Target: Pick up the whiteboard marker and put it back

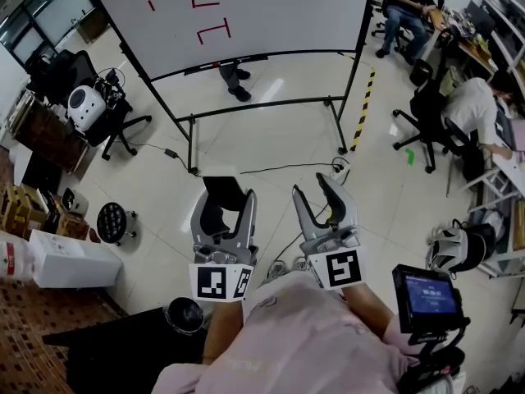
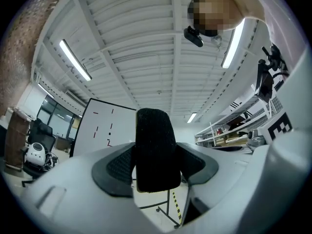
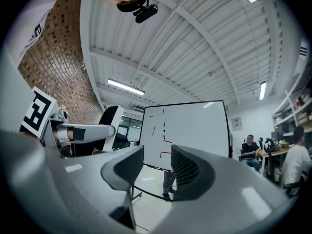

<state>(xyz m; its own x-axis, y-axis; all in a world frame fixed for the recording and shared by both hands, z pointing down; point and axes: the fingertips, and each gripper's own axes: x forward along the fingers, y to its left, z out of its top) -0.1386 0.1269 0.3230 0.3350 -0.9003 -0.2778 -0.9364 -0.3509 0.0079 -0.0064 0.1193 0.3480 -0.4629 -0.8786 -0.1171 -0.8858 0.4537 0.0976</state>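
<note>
**Pink shirt, two grey claws, whiteboard ahead**

Pink knit cloth of the person's shirt fills the bottom of the head view, well short of the whiteboard. That flat white panel carries short red strokes and stands on a thin black tube frame with castors, on a glossy pale tiled floor.

Far left of the whiteboard's frame and nearer the person sits a plain white box.

Next, facing the whiteboard, comes the left gripper, a smooth grey moulded shell with ribbed black pads. Its jaws are narrowed onto a black block, an oblong with rounded corners and a rough, fabric-like face, standing upright between the pads.

Just beside it is the right gripper, also facing the whiteboard. Its curved jaws stand apart with only the board's lower edge showing through the gap.

What may be the whiteboard marker, a thin dark stick with a red spot, lies on the whiteboard's ledge, well apart from both claws; it is too small to name for certain.

Right of the whiteboard, close to the person, a small black-framed screen glows blue.
</note>
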